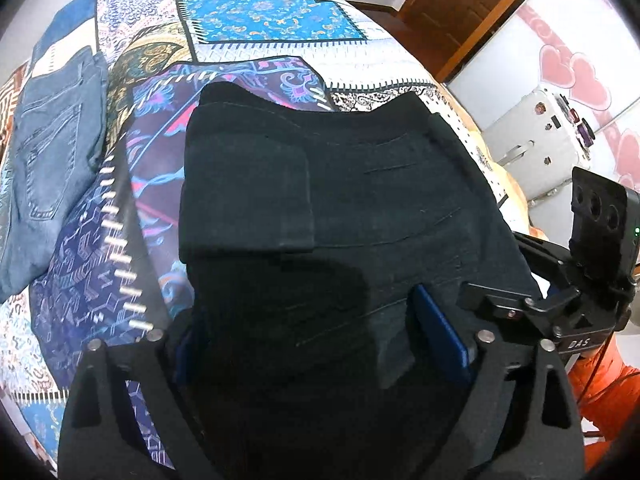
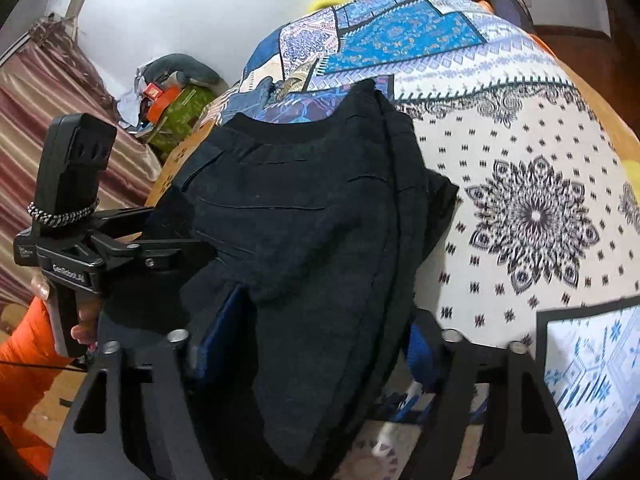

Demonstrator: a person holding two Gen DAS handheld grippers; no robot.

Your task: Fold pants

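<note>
A: Lying folded on the patterned bedspread [image 1: 256,20], the black pants [image 1: 320,200] fill the space ahead of both pairs of fingers. Do you see a grip on the left?

B: The left gripper [image 1: 320,344] has its fingers [image 1: 440,332] spread wide, one on each side of the dark cloth. The blue pad on the right-hand finger shows clearly; the other is lost in shadow against the fabric. Cloth lies between them, but I cannot tell whether either pad presses on it.

A: And the right gripper [image 2: 316,344]?

B: Its fingers [image 2: 218,340] stand partly apart with a thick bundle of the pants' layers running up between them. The blue pad beside the bundle looks close against it; the far pad is half hidden behind the cloth. Whether it is truly clamped, I cannot tell.

A: Where does the rest of the garment sit?

B: Beyond the right fingertips the waistband end spreads out flat, with a folded flap nearer the left fingers. Well off to the left side of the left fingers lies a folded pair of blue jeans [image 1: 52,152], apart from the black pair.

A: Anything of the person?

B: An orange sleeve [image 2: 24,360] low behind the left gripper, seen from the right wrist view.
</note>
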